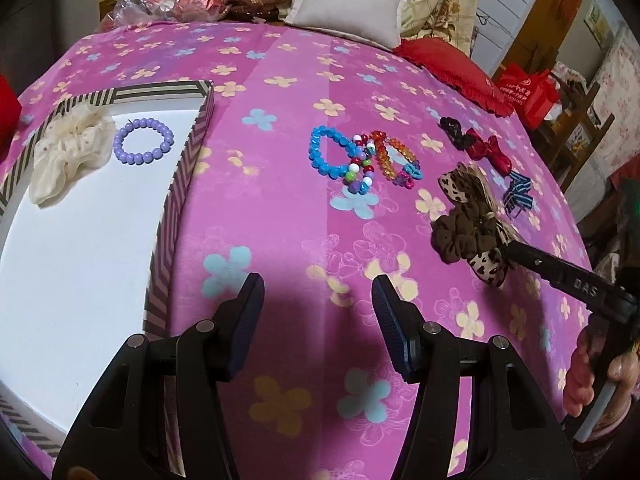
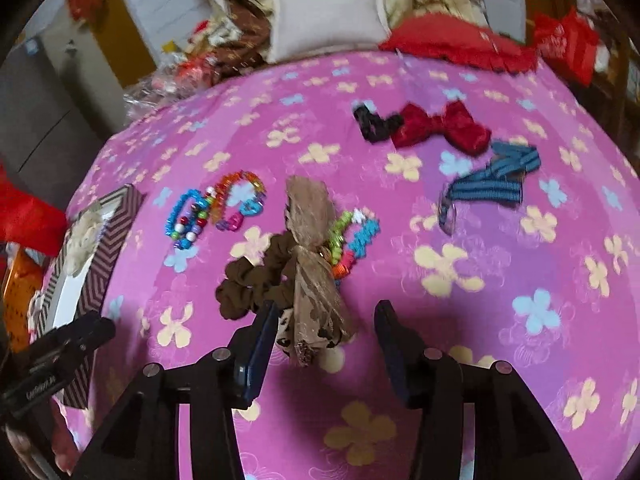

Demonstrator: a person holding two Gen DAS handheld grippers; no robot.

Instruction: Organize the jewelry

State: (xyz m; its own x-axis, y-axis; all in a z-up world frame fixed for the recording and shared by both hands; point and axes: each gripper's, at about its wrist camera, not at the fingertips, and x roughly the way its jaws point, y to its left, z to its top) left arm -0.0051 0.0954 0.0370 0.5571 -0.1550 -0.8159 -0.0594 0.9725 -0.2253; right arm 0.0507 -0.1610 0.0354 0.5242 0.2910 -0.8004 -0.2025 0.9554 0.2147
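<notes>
On the pink flowered bedspread (image 1: 288, 92) lies one striped box (image 1: 182, 184), open, its white floor holding two things: one cream scrunchie (image 1: 66, 152) in the far corner and one lilac bead bracelet (image 1: 143, 141) just beside it. To its right, out on the cloth, three bead bracelets (image 1: 360, 158) cluster, overlapping: blue, mixed and orange. Farther right sit three bows: one black (image 1: 452, 128), one red (image 1: 486, 150), one blue-striped (image 1: 518, 196). One brown scrunchie with a leopard bow (image 2: 304, 272) lies between the right gripper's (image 2: 326, 344) parted fingers, the left finger against it, the right finger clear. One more bright bracelet (image 2: 352, 236) lies under that bow. The left gripper (image 1: 318, 312) hangs over bare cloth beside the box, jaws apart, empty.
</notes>
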